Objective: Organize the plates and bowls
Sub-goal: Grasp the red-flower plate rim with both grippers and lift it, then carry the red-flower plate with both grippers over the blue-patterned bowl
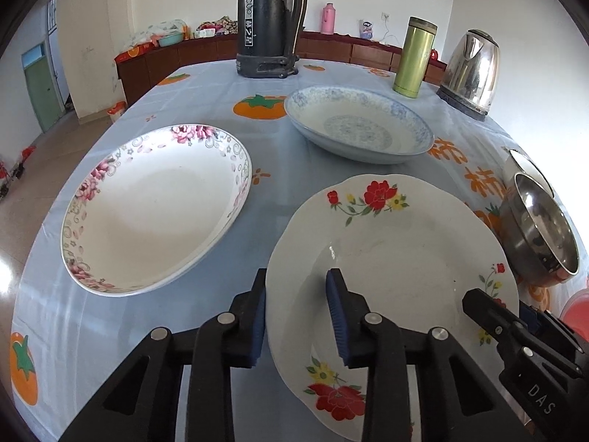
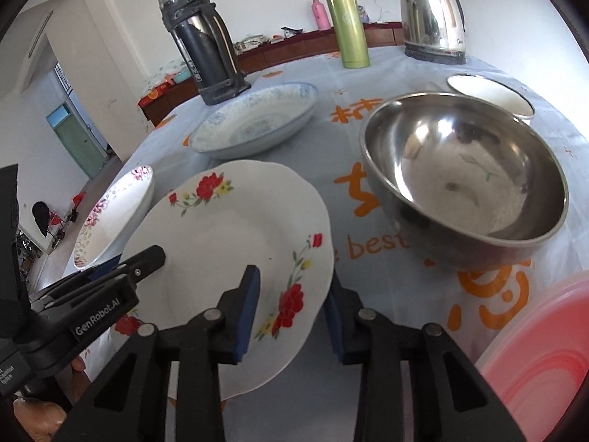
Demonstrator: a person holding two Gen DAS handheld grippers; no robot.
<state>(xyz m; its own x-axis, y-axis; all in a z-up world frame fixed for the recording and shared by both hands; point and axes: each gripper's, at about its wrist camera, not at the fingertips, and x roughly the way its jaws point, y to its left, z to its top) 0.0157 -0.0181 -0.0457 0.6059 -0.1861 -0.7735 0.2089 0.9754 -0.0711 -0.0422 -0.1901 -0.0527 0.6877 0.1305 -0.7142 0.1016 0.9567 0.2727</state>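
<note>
A white plate with red flowers (image 1: 397,243) (image 2: 235,221) lies on the blue tablecloth nearest me. My left gripper (image 1: 297,276) (image 2: 129,261) is shut on its left rim, one pad outside the edge and one on the inner slope. The right gripper (image 2: 292,276) (image 1: 504,313) is shut on the opposite rim in the same way. A pink-flowered plate (image 1: 154,210) (image 2: 114,206) sits to the left and a blue-patterned plate (image 1: 357,125) (image 2: 254,125) farther back. A steel bowl (image 2: 464,169) (image 1: 541,228) stands to the right, with a white bowl (image 2: 489,95) behind it.
Along the far side of the table stand a black thermos (image 1: 268,18), a green flask (image 1: 414,59) and a steel kettle (image 1: 471,70). A pink plastic container (image 2: 541,350) sits at the near right. The table drops off just left of the pink-flowered plate.
</note>
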